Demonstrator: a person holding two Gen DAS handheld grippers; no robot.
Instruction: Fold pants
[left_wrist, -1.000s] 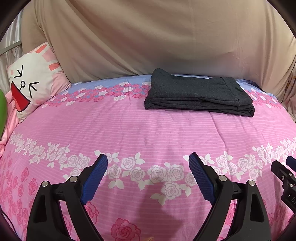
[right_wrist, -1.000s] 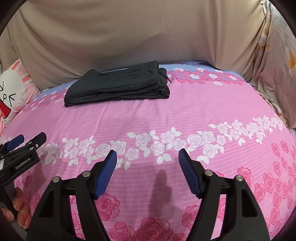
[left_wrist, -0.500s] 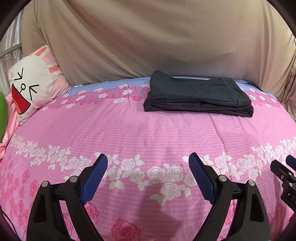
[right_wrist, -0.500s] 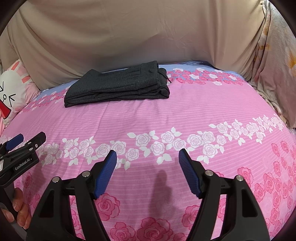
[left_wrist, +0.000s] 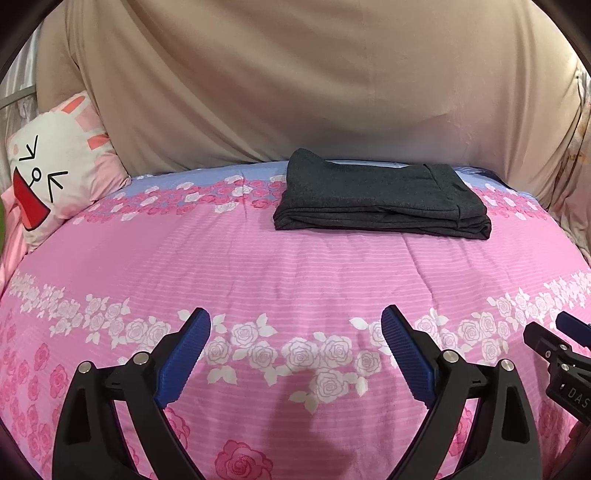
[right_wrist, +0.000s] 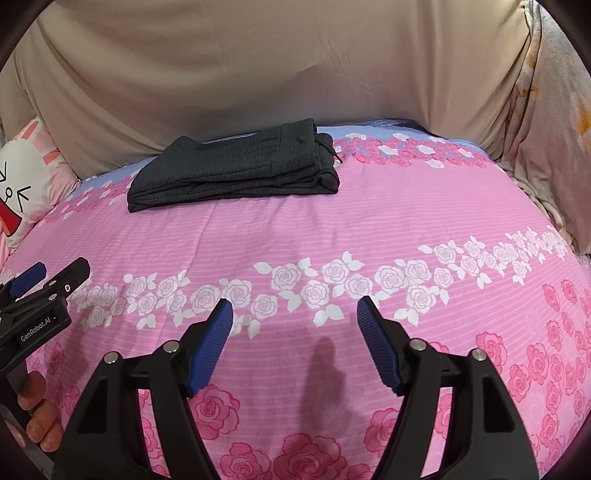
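Note:
Dark grey pants (left_wrist: 380, 195) lie folded in a flat rectangular stack at the far side of the pink floral bed; they also show in the right wrist view (right_wrist: 236, 170), with a drawstring end at their right. My left gripper (left_wrist: 295, 325) is open and empty, held over the near part of the bed, well short of the pants. My right gripper (right_wrist: 295, 314) is open and empty too, at a similar distance. Each gripper shows at the edge of the other's view: the right one (left_wrist: 554, 354) and the left one (right_wrist: 40, 291).
The pink rose-patterned bedspread (left_wrist: 258, 266) covers the bed. A white and pink cartoon rabbit pillow (left_wrist: 48, 170) leans at the far left. A beige sheet (left_wrist: 295, 81) hangs behind the bed. A floral cloth (right_wrist: 546, 122) hangs at the right.
The left wrist view has tilted down slightly, so the pants sit a little lower in it. The pants and the right gripper have not moved.

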